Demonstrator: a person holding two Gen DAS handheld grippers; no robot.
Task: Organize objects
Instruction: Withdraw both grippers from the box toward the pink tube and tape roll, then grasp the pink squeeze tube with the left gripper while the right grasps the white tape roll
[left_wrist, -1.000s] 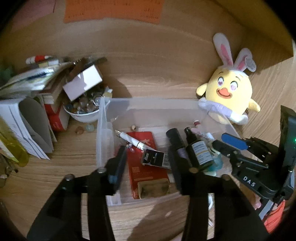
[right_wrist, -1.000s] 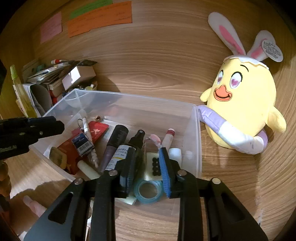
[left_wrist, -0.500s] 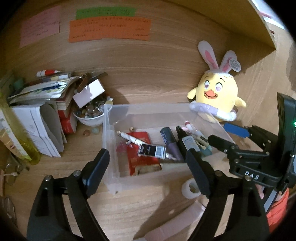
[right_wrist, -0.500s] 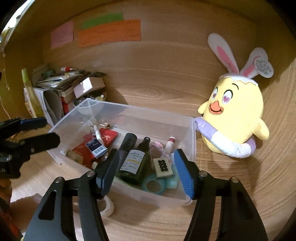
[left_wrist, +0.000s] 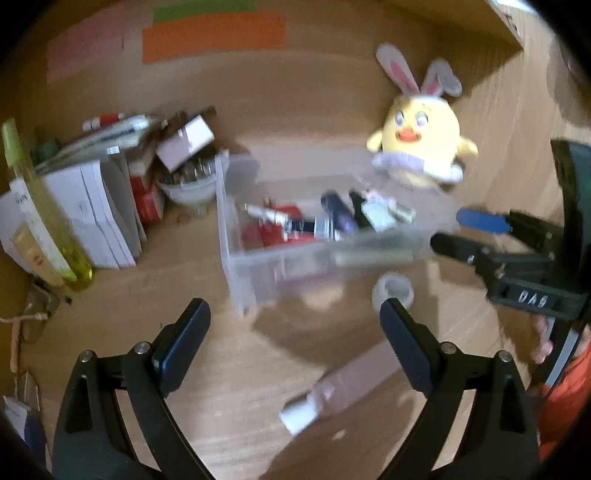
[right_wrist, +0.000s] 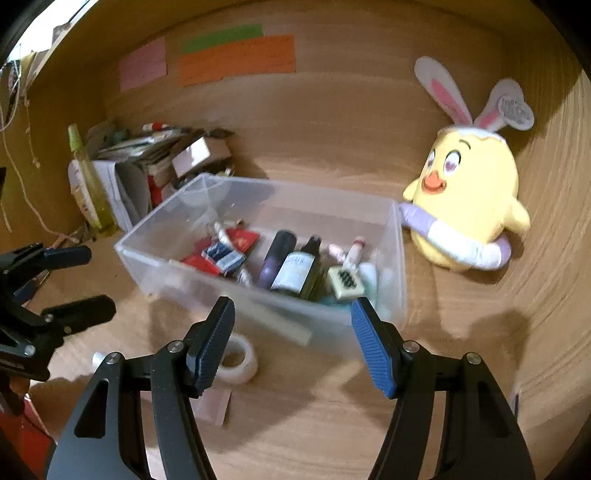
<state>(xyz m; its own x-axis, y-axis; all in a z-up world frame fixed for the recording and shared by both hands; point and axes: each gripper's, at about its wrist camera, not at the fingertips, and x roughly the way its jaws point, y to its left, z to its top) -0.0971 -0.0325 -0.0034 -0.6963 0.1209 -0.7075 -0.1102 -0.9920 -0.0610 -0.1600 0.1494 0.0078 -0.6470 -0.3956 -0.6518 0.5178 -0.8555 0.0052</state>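
From the left wrist view, my left gripper (left_wrist: 293, 350) hangs over the bare front of the worktop (left_wrist: 207, 369), jaws opening wide with nothing between them, while a pink tube (left_wrist: 343, 391) lies near the front edge and a tape roll (left_wrist: 393, 290) sits just before the clear bin (left_wrist: 236, 273). From the right wrist view, my right gripper (right_wrist: 291, 343) is also opening and empty, short of the bin's near wall, the filled bin mid-worktop beside the plush chick (right_wrist: 465, 206). I judge I'm between picks; next, I'd bring one gripper down squarely on the tube or tape.

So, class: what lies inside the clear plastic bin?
Inside the clear plastic bin: a dark spray bottle, a purple tube, a red packet, a barcoded box. Whatever lies beneath this pile is covered.
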